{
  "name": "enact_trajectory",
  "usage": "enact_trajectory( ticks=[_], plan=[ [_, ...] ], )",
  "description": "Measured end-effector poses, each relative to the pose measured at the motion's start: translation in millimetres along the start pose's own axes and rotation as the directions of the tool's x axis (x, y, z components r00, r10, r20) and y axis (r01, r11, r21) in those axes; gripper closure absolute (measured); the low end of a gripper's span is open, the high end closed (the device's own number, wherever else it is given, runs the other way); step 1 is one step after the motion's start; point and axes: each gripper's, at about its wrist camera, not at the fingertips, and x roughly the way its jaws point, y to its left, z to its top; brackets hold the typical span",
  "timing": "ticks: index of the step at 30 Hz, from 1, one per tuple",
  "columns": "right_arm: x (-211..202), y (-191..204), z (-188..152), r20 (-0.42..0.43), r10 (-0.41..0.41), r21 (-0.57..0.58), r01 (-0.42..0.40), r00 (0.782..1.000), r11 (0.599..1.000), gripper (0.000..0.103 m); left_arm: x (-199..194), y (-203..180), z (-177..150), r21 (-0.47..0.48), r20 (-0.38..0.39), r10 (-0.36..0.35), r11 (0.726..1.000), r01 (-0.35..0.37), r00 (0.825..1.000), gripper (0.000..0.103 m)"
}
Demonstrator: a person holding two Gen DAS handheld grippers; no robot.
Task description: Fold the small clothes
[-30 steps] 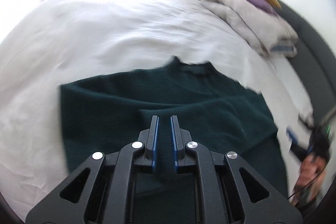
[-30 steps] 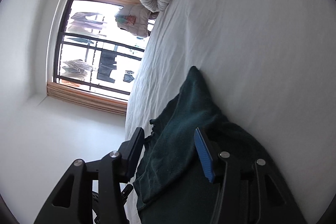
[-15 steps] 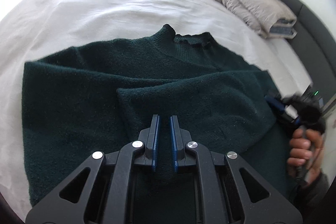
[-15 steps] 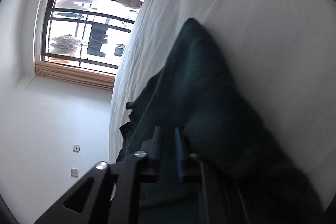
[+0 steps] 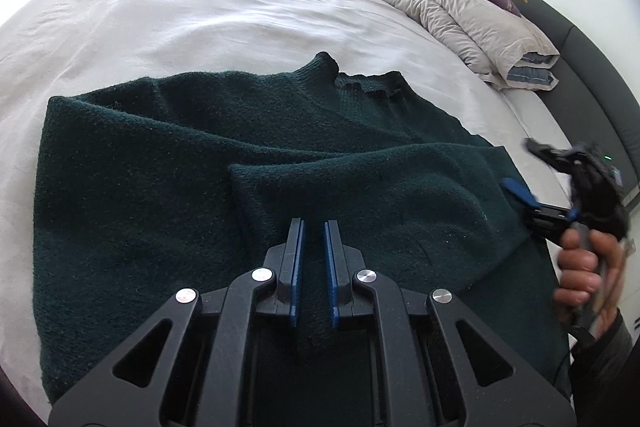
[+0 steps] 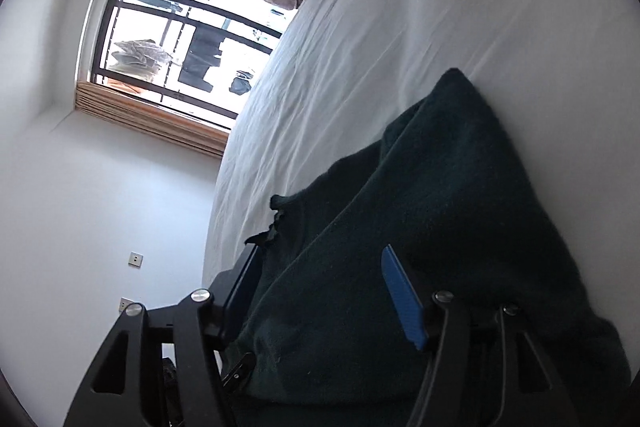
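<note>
A dark green knitted sweater (image 5: 168, 163) lies spread on the white-sheeted bed (image 5: 180, 23), its ribbed collar (image 5: 360, 81) towards the window, one sleeve folded across its front. The left gripper (image 5: 313, 267) hangs low over the sweater's near part, fingers nearly pressed together on a fold of the knit. The right gripper (image 6: 324, 291), held in a person's hand (image 5: 588, 267) at the sweater's right edge, has just been opening; its blue-padded fingers (image 6: 402, 297) stand spread, the knit between them but not pinched. A rolled beige duvet (image 5: 460, 15) lies by the headboard.
</note>
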Motion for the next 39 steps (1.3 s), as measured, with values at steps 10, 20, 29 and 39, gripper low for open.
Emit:
enact_trajectory(
  ticks=[10, 20, 29, 39],
  plan=[
    [-69.9, -67.4, 22.7, 0.162, -0.049, 0.164, 0.022, 0.986, 0.986, 0.057, -12.2, 28.2, -5.4, -0.122, 0.03, -0.132, 0.983, 0.135, 0.991, 0.093],
    [-228.6, 41.3, -84.2, 0.46, -0.216, -0.278, 0.371, 0.861, 0.886, 0.014, -154.5, -50.8, -81.2, 0.192, 0.249, 0.121, 0.966, -0.171, 0.961, 0.093],
    [-321.6, 114.7, -204.2, 0.675, -0.057, -0.505, 0.517, 0.736, 0.691, 0.0, -286.9, -99.2, -201.1, 0.308, 0.446, -0.014, 0.941, -0.139, 0.895, 0.001],
    [-301.7, 114.3, -304.2, 0.64, -0.147, -0.655, 0.636, 0.754, 0.408, 0.0, -323.4, -102.4, -312.1, 0.589, 0.402, 0.122, 0.724, -0.358, 0.908, 0.0]
  ],
)
